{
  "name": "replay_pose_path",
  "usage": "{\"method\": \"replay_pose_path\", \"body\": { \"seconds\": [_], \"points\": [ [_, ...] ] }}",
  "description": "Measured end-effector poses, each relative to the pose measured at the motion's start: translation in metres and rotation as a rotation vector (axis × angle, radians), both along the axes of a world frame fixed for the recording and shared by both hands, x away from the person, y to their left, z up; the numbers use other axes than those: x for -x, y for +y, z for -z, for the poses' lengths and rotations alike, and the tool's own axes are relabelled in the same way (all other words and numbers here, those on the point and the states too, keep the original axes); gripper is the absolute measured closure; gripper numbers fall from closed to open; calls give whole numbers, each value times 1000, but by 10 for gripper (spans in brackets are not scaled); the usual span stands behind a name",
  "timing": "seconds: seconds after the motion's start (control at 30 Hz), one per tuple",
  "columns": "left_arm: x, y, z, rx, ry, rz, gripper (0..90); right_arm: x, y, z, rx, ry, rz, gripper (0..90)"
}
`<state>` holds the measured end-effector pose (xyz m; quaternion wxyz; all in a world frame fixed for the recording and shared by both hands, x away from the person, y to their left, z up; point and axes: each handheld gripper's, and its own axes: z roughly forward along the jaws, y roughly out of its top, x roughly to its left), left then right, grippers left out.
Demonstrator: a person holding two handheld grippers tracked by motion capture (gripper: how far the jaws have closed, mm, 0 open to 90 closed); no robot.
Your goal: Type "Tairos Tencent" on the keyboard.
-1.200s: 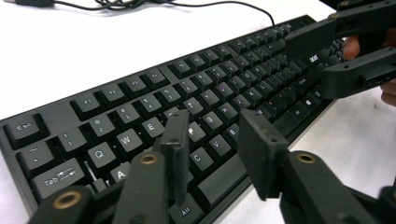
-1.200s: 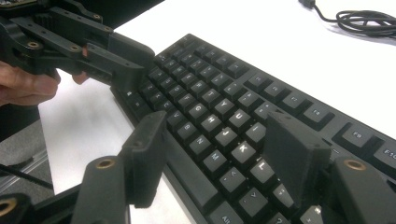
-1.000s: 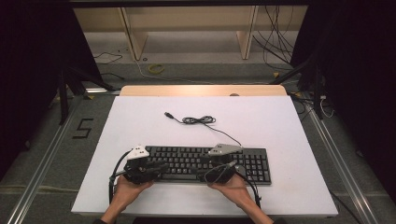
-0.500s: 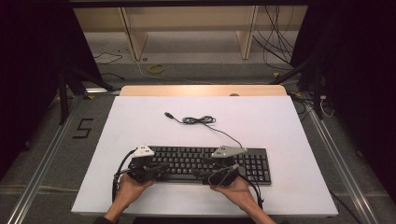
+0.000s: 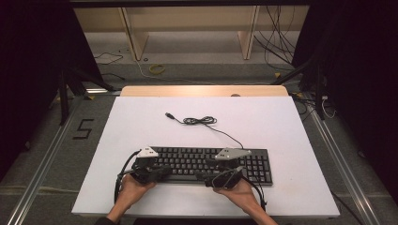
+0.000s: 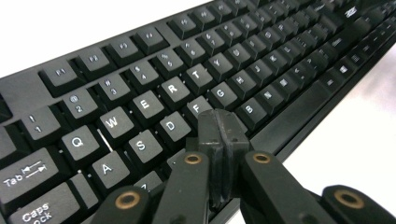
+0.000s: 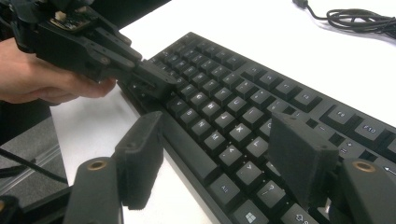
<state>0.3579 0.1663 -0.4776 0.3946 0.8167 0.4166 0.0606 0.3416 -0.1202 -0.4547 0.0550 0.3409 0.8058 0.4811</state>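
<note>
A black keyboard [image 5: 206, 161] lies flat near the front of the white table [image 5: 263, 126], its cable [image 5: 199, 121] coiled behind it. My left gripper [image 5: 168, 172] is shut, pads pressed together with nothing between them; in the left gripper view its tip [image 6: 220, 126] rests over the keys just below F on the keyboard [image 6: 261, 70]. My right gripper [image 7: 219, 154] stands open above the keyboard's front edge, one finger [image 7: 140, 154] over the table, the other over the bottom key rows. The shut left gripper [image 7: 154, 79] shows farther off. In the high view the right gripper [image 5: 202, 176] points left.
The table's front edge is just behind both hands. Bare white tabletop extends to the left, right and back of the keyboard. A wooden strip [image 5: 202, 91] borders the far edge, with floor cables [image 5: 157, 69] and shelf legs beyond.
Both hands have edged slightly to the right along the keyboard's front. The keyboard and its cable have stayed where they were.
</note>
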Motion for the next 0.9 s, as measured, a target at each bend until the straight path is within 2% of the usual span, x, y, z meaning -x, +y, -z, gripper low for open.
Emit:
{"method": "replay_pose_path", "body": {
  "seconds": [0.07, 0.27, 0.4, 0.43, 0.57, 0.67, 0.9],
  "points": [
    [-1, 0, 1, -14, 9, 3, 891, 0, 0, 0, 2, 0, -1, 366],
    [-1, 0, 2, -5, 18, 4, 892, 1, 0, 1, 6, 0, -2, 366],
    [0, -1, 0, -13, -4, -7, 890, 1, 0, 1, 7, -1, -3, 366],
    [0, -1, -1, -3, -1, -11, 886, 1, 0, 0, 5, -1, -3, 367],
    [-1, 4, -5, 22, -21, -36, 809, 2, -2, 0, -2, -4, 0, 366],
    [-2, 7, -10, 51, -30, -49, 713, 2, -3, 0, -5, -6, 2, 355],
    [-5, 16, -19, 108, -50, -73, 597, 4, -4, -1, -10, -5, -1, 344]
  ]
}}
